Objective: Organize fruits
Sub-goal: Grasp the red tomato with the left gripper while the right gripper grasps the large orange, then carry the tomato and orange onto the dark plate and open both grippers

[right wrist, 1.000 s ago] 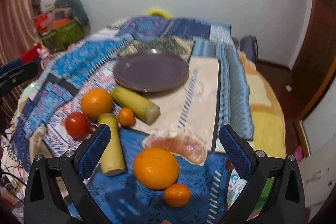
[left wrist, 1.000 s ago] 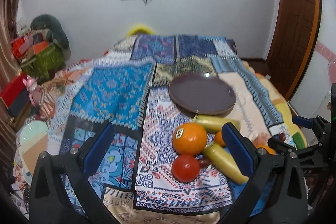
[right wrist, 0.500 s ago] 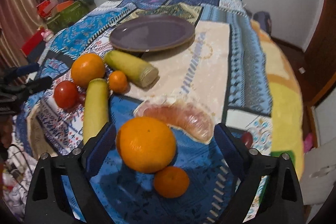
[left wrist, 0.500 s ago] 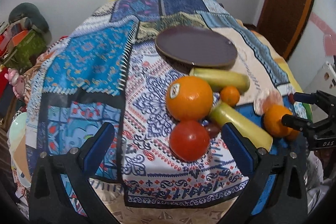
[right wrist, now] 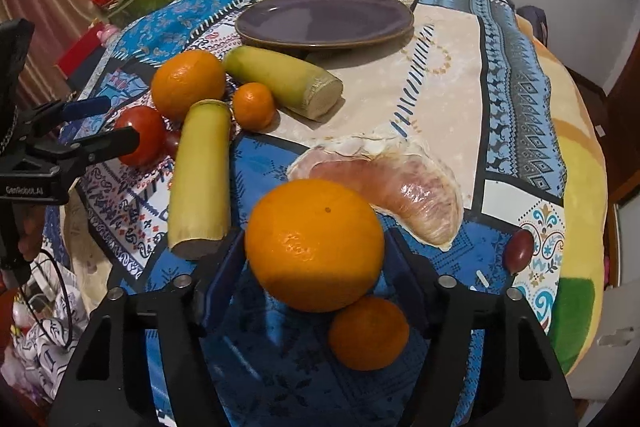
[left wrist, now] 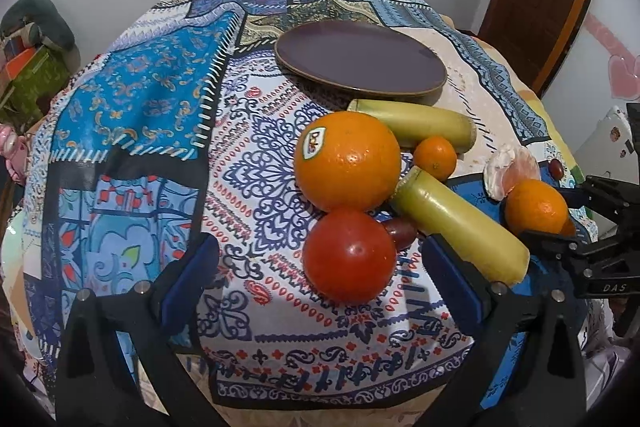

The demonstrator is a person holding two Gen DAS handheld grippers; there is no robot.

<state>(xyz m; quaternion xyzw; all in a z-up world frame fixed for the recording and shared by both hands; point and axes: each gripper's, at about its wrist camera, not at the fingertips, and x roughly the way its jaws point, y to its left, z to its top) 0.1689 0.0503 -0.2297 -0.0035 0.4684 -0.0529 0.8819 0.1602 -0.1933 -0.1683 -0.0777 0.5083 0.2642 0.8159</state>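
Your right gripper (right wrist: 316, 259) tilts steeply down, its blue-padded jaws closing around the large round orange (right wrist: 314, 245), the pads at its sides but not clearly pressing; a small mandarin (right wrist: 368, 333) touches that orange below, a peeled pink pomelo segment (right wrist: 394, 189) lies just behind; your left gripper (left wrist: 320, 263) also points down, jaws wide and holding nothing, the red tomato (left wrist: 349, 261) between them; the stickered orange (left wrist: 347, 161), two yellow-green banana pieces and the bare purple plate (left wrist: 360, 61) lie beyond on the patterned cloth (left wrist: 132, 99).
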